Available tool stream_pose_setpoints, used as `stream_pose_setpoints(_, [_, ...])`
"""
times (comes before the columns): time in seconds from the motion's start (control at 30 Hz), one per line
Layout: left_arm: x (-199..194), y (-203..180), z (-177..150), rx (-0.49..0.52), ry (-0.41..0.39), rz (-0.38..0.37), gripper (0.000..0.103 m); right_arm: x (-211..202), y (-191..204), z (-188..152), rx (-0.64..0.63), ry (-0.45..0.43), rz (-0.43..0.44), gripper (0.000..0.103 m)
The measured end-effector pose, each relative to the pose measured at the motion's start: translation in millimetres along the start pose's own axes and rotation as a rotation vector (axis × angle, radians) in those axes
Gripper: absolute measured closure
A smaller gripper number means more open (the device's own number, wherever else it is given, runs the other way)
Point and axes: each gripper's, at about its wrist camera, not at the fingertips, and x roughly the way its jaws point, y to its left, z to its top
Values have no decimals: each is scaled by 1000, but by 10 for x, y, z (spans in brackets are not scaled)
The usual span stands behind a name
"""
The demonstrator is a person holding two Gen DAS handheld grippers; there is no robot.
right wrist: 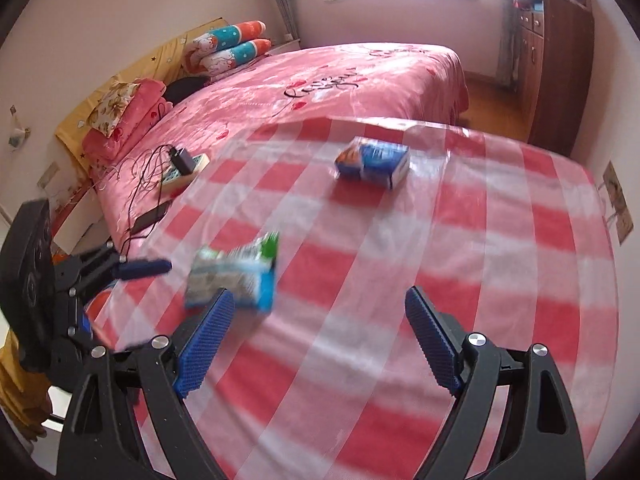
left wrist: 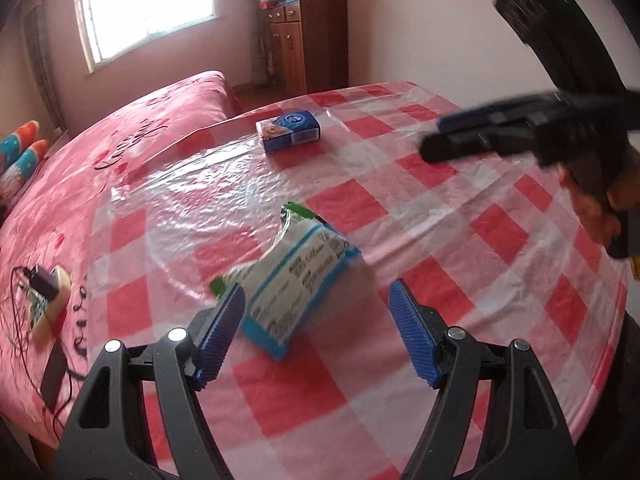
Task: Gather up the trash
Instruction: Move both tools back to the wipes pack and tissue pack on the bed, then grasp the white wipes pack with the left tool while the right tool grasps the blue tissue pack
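From the left: the bed (right wrist: 360,80) runs along that side with a charger and its tangle of cords (right wrist: 176,164) near the edge, then comes the checked surface (left wrist: 500,240) under clear plastic. The crumpled snack wrapper (left wrist: 292,280) lies on the near part of it, long axis slanting from near-right up to far-left in the left wrist view. The left tool (left wrist: 316,320) stands wide open, empty, and the wrapper's near end sits between its blue pads (left wrist: 224,320) without either one pressing on it (so far as I can judge). That hand looks the nearer one, and a short push forward should bracket the wrapper across its narrow side. Farther back, well apart, a blue tissue box (left wrist: 288,130) rests flat. The right tool (right wrist: 320,336) is open too, holding nothing, with the wrapper off toward its left finger. The right wrist view is smeared by motion, so the wrapper's print is unreadable there.
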Motion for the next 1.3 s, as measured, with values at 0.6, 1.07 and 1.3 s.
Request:
stream_pose_setpoints(0.6, [403,196,218,-33,3,-22,28,813,-291,695,-78,1,-53,16])
stream_pose_setpoints(1.07, [466,264,226,-182,-39,-45,16,1380,-440,1046,-96,33,-47,16])
stream_pose_setpoints(1.3, [534,212,235,-198,-27,-12,11,1534,-420,1024,-127,46,-45,16])
